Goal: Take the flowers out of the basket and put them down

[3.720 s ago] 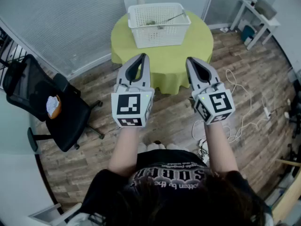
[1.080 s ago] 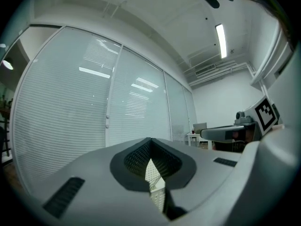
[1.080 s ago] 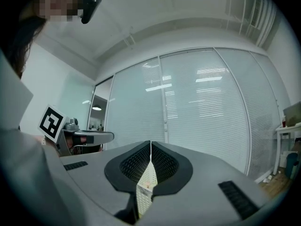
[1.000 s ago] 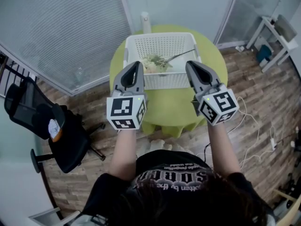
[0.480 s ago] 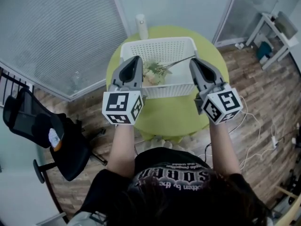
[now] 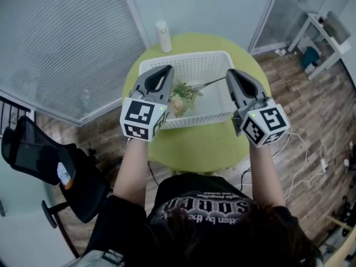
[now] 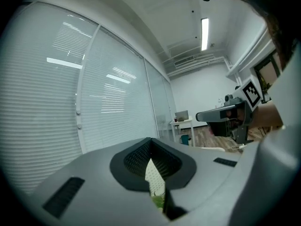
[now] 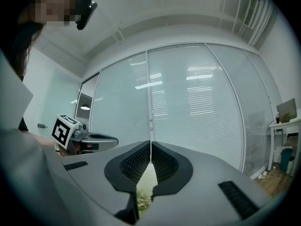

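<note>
A white mesh basket stands on a round yellow-green table. Inside it lie the flowers: a pale bloom, green leaves and a long stem reaching toward the right rim. My left gripper hovers over the basket's left side, jaws shut and empty. My right gripper hovers over the right side, also shut with nothing held. In the left gripper view the jaws meet, with a sliver of basket and green below. The right gripper view shows its jaws pressed together above the basket.
A white cylinder bottle stands on the table behind the basket. A black office chair is at the left, a white side table at the far right, and cables lie on the wood floor. Blinds cover the glass wall.
The person has stepped up to the table, so the basket has come nearer. Both grippers, once short of it, now hang over it. Both stayed shut.
</note>
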